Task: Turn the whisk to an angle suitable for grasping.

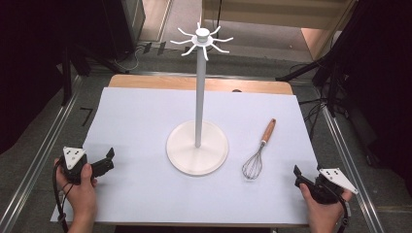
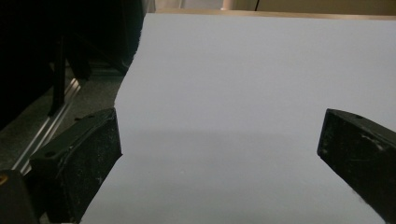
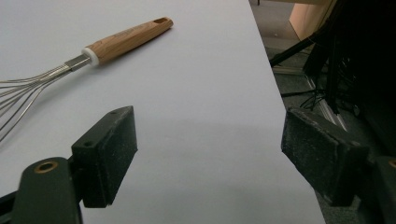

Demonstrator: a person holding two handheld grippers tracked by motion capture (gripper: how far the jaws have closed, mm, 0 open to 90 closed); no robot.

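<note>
Two grippers sit at the near corners of a white sheet [image 1: 145, 194] covering the table. The left gripper [image 2: 219, 149], held in the left hand [image 1: 80, 191], has its jaws spread wide over bare sheet, the sheet's edge running just beside its outer jaw. The right gripper [image 3: 210, 149], held in the right hand [image 1: 323, 208], is likewise wide apart and holds nothing. Just ahead of it lies a whisk [image 1: 260, 150], wire head nearest, wooden handle [image 3: 126, 39] pointing away. Between the two grippers and farther off stands a white stand [image 1: 197, 121] on a round base, its hooked top rising high. Beyond the sheet a strip of wooden tabletop [image 1: 145, 81] shows, then grey floor with metal rails [image 1: 43, 145], cables and dark equipment at both sides.
</note>
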